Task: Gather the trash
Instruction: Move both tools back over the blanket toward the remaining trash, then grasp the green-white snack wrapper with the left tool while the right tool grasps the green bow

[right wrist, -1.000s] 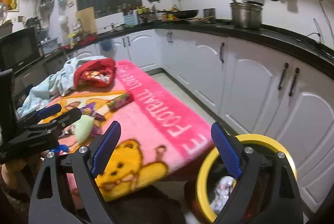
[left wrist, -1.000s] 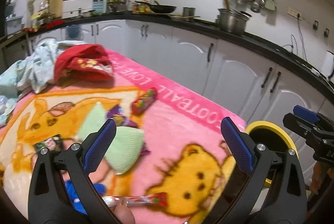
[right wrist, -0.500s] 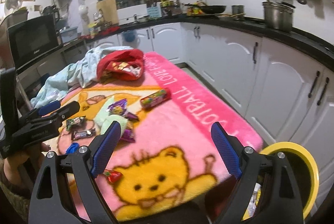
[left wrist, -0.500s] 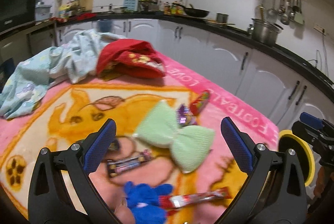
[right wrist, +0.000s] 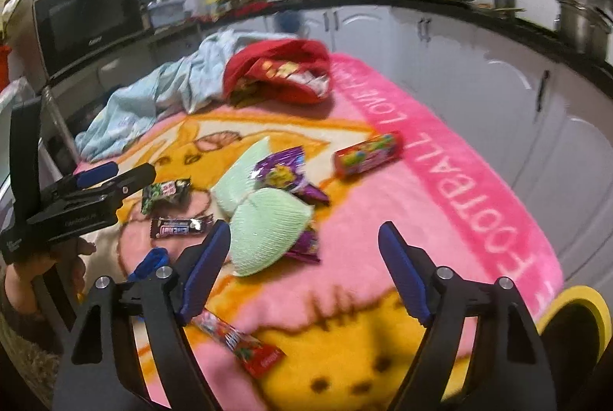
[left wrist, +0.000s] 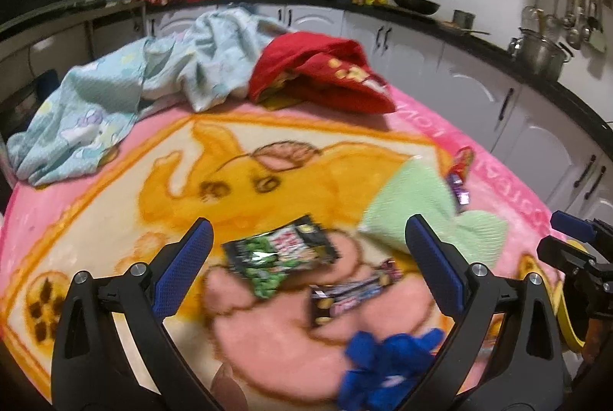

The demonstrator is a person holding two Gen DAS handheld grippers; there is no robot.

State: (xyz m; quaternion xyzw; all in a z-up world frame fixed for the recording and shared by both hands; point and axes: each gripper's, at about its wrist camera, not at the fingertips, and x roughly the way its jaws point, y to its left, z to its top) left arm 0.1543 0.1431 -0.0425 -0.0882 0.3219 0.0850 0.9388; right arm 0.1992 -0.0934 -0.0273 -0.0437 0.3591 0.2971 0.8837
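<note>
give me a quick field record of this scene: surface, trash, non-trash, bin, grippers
surface: pink cartoon blanket
trash: green wrapper, dark bar wrapper, purple wrappers, candy tube, red stick wrapper
non-trash: green bow, blue bow, red cloth, pale blue cloth
bin: yellow-rimmed bin, off the blanket's near corner
left gripper: open, empty, over green wrapper
right gripper: open, empty, jaws just narrowing

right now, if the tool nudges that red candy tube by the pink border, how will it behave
The red candy tube looks cylindrical and lies on its side, so a sideways push would probably roll it, though the fuzzy blanket should slow it. Its straight outline suggests it is stiff and would keep its shape when pinched. The glossy wrap may be a little slippery.
</note>
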